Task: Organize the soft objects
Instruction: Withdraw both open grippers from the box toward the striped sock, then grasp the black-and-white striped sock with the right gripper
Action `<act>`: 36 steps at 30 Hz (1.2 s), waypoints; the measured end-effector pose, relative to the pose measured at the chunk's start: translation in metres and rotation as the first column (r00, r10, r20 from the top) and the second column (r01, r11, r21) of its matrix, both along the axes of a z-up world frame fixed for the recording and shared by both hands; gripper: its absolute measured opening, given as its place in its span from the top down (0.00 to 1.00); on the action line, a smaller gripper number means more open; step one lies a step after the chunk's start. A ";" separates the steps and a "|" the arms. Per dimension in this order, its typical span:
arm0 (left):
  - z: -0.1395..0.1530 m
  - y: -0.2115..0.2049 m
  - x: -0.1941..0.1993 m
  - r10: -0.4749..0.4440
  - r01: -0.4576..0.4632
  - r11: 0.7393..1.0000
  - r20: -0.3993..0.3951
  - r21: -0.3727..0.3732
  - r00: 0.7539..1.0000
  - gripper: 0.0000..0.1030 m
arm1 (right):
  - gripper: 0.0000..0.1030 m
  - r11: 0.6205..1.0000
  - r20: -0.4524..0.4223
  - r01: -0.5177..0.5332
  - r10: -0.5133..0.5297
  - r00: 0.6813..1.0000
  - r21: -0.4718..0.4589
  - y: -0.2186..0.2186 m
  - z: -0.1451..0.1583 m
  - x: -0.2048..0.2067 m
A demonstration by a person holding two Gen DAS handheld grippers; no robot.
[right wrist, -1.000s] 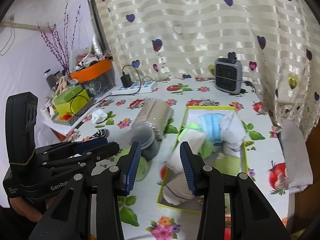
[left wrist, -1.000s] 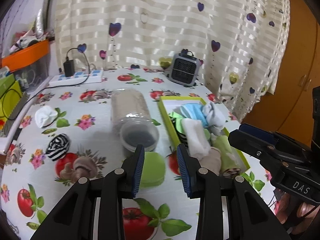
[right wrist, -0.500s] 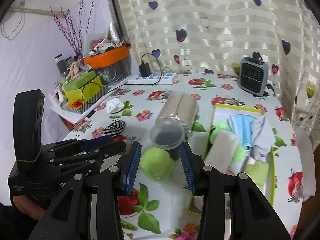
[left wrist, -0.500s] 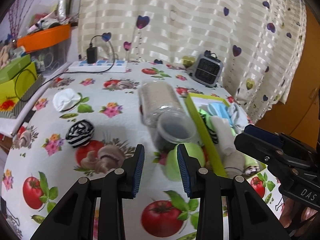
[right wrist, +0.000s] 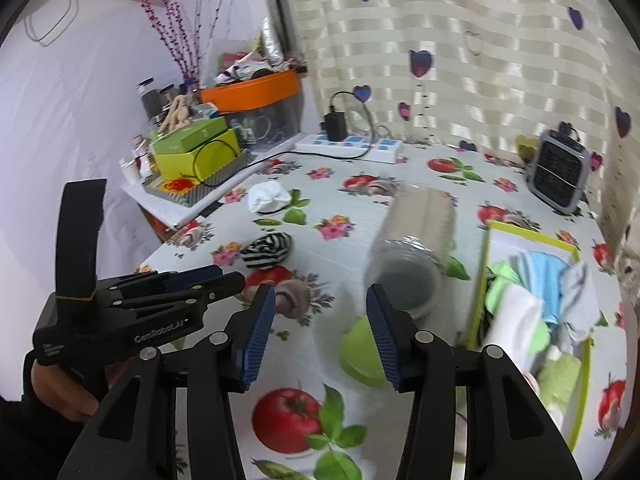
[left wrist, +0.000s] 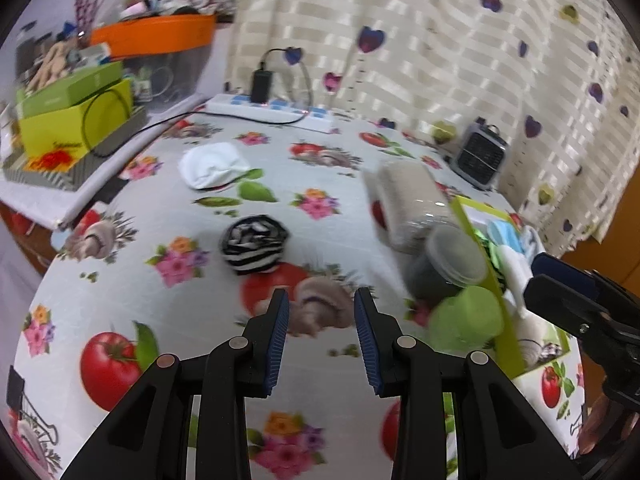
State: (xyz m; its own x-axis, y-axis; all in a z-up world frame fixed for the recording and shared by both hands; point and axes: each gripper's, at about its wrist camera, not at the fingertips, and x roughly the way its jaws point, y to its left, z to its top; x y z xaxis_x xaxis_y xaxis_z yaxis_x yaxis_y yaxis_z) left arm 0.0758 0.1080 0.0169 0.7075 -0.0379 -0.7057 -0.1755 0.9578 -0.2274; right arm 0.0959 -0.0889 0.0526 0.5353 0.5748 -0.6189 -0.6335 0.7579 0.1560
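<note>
A black-and-white striped sock ball (left wrist: 256,249) (right wrist: 267,249) lies on the flowered tablecloth, and a white sock ball (left wrist: 212,164) (right wrist: 267,197) rests farther back. At the right a lime-green tray (left wrist: 494,276) (right wrist: 478,292) holds several rolled cloths and socks. My left gripper (left wrist: 321,314) is open above the cloth just short of the striped ball, nothing between its pads. My right gripper (right wrist: 320,312) is open with its jaws opening wider, empty, near a green lid (right wrist: 360,354).
A clear jar (left wrist: 416,220) (right wrist: 416,248) lies on its side beside the tray, the green lid (left wrist: 468,318) by its mouth. A small grey fan (right wrist: 558,174), a power strip (left wrist: 272,110) and a shelf with boxes (left wrist: 76,120) ring the table's far and left edges.
Both grippers have swung left, from over the tray and jar toward the striped sock ball. The right gripper's jaws have spread wider; the left's gap is unchanged.
</note>
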 end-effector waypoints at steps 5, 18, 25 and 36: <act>-0.003 0.022 0.000 0.046 -0.046 0.999 -0.004 -0.007 0.999 0.69 | 0.53 0.999 0.007 -0.046 0.046 0.999 -0.016 0.024 0.001 0.005; -0.011 0.088 0.000 0.178 -0.178 0.984 -0.019 -0.012 0.984 0.69 | 0.53 0.980 -0.071 -0.179 0.173 0.982 -0.092 0.115 -0.027 0.046; -0.013 0.110 0.008 0.200 -0.200 0.980 -0.030 -0.010 0.979 0.69 | 0.53 0.974 -0.152 -0.197 0.179 0.972 -0.114 0.155 -0.061 0.076; -0.021 0.127 0.022 0.205 -0.206 0.978 -0.052 -0.027 0.978 0.69 | 0.53 0.968 -0.200 -0.158 0.118 0.973 -0.196 0.181 -0.097 0.097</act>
State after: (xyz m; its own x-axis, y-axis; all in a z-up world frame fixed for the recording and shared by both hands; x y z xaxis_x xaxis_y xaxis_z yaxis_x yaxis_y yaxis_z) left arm 0.0977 0.2348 -0.0041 0.6678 0.0814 -0.7399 -0.3792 0.8926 -0.2440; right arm 0.1927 0.0923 -0.0440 0.3246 0.4822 -0.8137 -0.7094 0.6931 0.1277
